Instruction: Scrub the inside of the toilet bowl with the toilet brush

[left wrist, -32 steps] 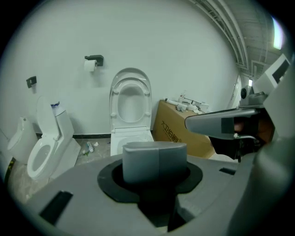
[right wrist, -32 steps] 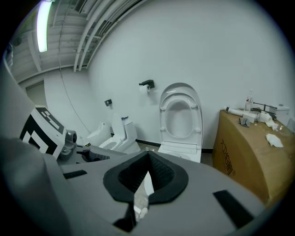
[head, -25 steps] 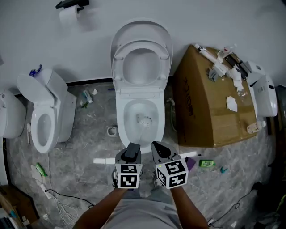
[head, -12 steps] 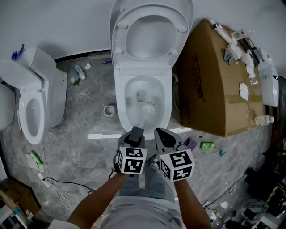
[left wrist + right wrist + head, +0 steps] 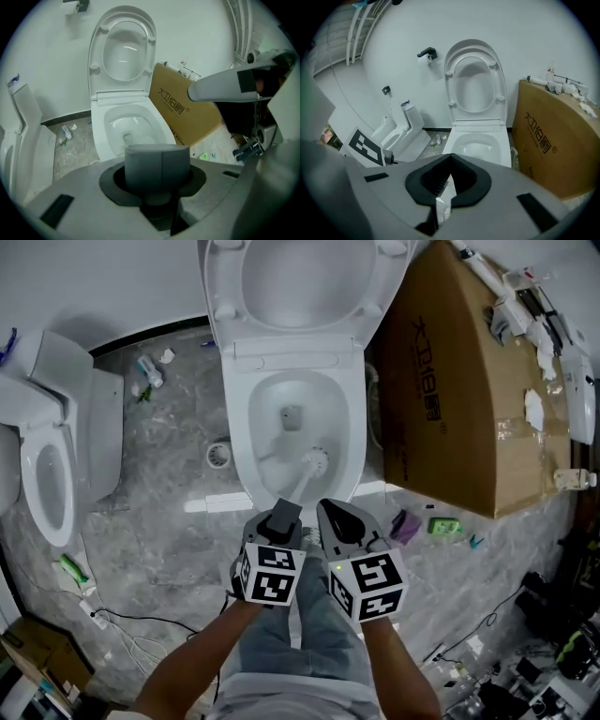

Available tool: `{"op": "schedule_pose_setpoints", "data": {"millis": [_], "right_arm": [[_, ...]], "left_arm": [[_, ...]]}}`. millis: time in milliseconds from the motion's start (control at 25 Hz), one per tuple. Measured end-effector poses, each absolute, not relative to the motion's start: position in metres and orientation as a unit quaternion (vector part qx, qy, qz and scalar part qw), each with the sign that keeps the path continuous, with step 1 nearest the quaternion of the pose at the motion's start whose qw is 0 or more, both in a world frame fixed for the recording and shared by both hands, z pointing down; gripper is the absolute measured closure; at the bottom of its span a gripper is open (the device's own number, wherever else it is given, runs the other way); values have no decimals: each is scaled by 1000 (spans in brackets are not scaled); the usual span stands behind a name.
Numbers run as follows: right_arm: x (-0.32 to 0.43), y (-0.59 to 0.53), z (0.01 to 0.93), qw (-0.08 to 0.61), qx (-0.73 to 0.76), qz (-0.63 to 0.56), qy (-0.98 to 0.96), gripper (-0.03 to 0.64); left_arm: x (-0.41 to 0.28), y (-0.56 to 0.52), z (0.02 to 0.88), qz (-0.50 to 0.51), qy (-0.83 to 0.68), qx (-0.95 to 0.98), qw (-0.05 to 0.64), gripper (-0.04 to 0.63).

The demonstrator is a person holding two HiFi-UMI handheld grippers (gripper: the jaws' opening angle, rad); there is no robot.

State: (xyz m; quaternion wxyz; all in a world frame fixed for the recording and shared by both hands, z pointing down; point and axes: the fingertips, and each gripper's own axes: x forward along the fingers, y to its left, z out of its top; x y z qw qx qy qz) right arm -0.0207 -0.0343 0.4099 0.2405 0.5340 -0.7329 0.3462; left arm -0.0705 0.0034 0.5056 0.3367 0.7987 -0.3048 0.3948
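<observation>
One risk — our left gripper (image 5: 281, 516) clamps the brush (image 5: 314, 462) by its very end; it could twist; right gripper (image 5: 339, 519) sits closed, empty.

Grey marbled floor (image 5: 159, 521), crowded and littered.
An open toilet (image 5: 232, 427) stands in the middle of it, a second, smaller toilet (image 5: 89, 427) well apart at the left, and a big cardboard box (image 5: 459, 399) just beside the first one at the right. Between the toilets lie a small bottle (image 5: 148, 368), a tape ring (image 5: 218, 455) and a white strip (image 5: 217, 504). In front of the box lie a purple piece (image 5: 405, 526) and a green packet (image 5: 444, 525). Thin cables (image 5: 122, 634) run at the lower left.
</observation>
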Motion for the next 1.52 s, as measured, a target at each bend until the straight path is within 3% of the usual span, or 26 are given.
{"op": "schedule_pose_setpoints", "data": {"millis": [480, 1520], "right_arm": [[-4, -45, 464, 237, 519, 344, -746, 618], [33, -67, 520, 214, 492, 330, -777, 618]], "left_arm": [[-39, -20, 549, 369, -315, 804, 344, 437], [-11, -112, 573, 337, -391, 807, 288, 437]]}}
